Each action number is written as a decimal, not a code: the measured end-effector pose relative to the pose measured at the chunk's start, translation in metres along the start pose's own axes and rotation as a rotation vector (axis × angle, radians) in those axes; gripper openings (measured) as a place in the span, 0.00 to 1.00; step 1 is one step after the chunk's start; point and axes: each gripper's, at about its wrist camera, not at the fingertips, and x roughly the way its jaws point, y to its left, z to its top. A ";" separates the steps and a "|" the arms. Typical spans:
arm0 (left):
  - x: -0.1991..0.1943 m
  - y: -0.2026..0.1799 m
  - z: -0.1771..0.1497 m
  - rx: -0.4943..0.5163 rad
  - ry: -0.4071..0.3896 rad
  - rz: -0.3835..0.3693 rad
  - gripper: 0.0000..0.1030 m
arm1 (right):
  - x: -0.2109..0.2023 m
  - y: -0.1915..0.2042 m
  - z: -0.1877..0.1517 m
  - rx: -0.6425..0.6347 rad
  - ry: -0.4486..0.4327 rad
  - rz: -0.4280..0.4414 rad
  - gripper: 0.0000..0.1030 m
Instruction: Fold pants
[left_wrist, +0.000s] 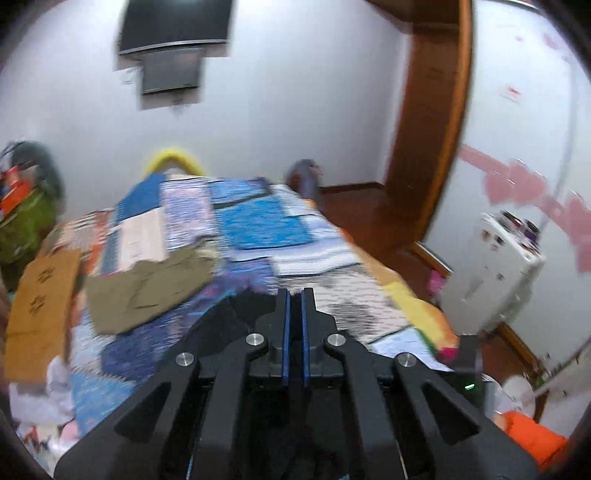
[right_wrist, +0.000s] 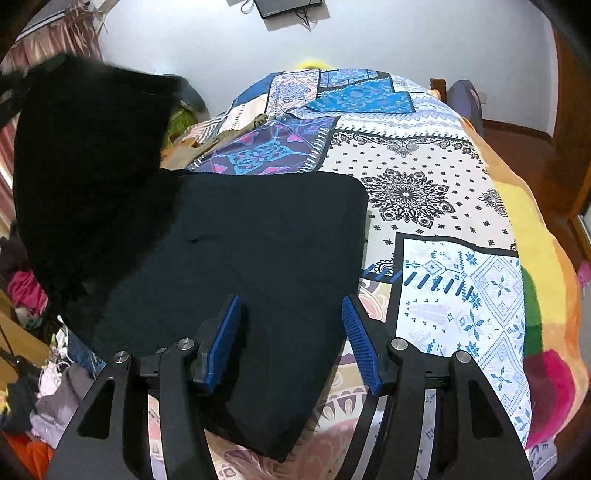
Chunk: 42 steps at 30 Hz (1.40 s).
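Left wrist view first, and it is a blurred one: the left gripper (left_wrist: 294, 295) has its blue pads pressed right together, and dark cloth bunches against the fingers on the left, though whether it is pinched I cannot tell. Ahead stretches the bed under a patchwork bedspread (left_wrist: 255, 221), with an olive-khaki garment (left_wrist: 147, 291) lying rumpled on its left side and a brown cardboard piece (left_wrist: 40, 310) just beside that. A dark screen (left_wrist: 173, 29) hangs on the white wall.

Over to the right wrist view, sharp and clear. The black pants (right_wrist: 266, 236) lie spread flat on the near-left part of the bedspread (right_wrist: 443, 177), plain matte fabric with a rounded far corner, smooth but for a faint crease. On the left a big flap of them stands lifted, blurred, above the flat part. The right gripper (right_wrist: 291, 310) hangs over the near end, fingers about half apart, gripping nothing, the cloth showing between them.
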 end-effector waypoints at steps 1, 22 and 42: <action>0.007 -0.014 0.001 0.017 0.004 -0.044 0.00 | 0.000 0.000 0.000 0.001 -0.002 0.004 0.53; 0.100 -0.053 -0.102 0.268 0.422 0.006 0.54 | -0.009 -0.010 -0.004 0.039 0.003 0.029 0.54; 0.107 -0.030 -0.081 0.148 0.374 0.024 0.24 | -0.013 -0.016 -0.013 0.043 -0.001 0.032 0.55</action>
